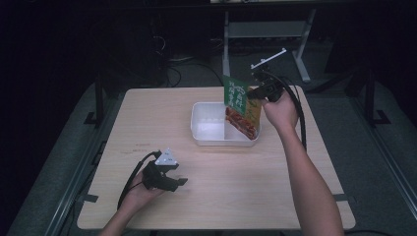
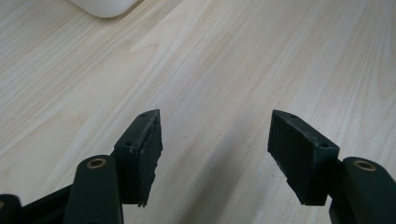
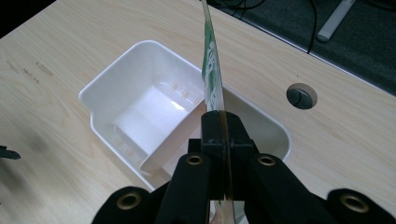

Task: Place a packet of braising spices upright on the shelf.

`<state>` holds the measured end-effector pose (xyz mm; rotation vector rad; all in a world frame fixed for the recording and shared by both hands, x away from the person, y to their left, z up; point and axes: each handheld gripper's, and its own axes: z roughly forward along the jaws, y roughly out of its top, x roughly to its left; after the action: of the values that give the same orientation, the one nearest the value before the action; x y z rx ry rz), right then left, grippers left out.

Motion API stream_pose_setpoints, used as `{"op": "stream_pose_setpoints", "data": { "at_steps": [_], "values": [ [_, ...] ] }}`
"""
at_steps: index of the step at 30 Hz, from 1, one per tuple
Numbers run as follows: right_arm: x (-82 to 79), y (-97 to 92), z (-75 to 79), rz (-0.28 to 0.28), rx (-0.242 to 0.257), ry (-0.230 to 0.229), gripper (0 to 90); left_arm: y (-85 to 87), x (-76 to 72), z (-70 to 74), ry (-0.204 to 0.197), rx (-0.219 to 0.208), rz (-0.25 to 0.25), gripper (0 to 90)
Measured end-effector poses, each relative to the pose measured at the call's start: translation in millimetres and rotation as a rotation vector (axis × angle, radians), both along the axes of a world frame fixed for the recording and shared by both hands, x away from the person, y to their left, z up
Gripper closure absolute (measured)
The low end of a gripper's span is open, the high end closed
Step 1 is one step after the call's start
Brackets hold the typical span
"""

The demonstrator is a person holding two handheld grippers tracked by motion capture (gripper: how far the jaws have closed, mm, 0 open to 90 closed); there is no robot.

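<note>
A flat snack packet (image 1: 239,105), green at the top and red and yellow below, hangs upright over the right half of a white divided bin (image 1: 206,140). My right gripper (image 1: 256,92) is shut on the packet's upper right edge. In the right gripper view the packet (image 3: 211,70) runs edge-on between the two closed jaws, above the bin (image 3: 107,84) and its inner divider. My left gripper (image 1: 178,182) rests low over the wooden table (image 1: 231,187) near the front left, open with nothing between its pads (image 2: 144,149).
A round cable hole (image 3: 301,96) sits in the tabletop beyond the bin. A white bin corner (image 2: 105,7) shows far ahead of the left gripper. Dark floor, cables and a metal stand frame (image 1: 265,34) lie behind the table.
</note>
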<state>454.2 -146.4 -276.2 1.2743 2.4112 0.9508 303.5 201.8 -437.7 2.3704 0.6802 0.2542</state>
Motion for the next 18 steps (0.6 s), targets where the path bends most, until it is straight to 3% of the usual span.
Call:
{"op": "stream_pose_setpoints", "data": {
  "at_steps": [18],
  "values": [
    [-2.5,-8.6,-5.9,-0.013,0.005,0.003,87.8,-0.6,-0.3,-0.1,0.001,0.003,-0.002,35.1]
  ]
}}
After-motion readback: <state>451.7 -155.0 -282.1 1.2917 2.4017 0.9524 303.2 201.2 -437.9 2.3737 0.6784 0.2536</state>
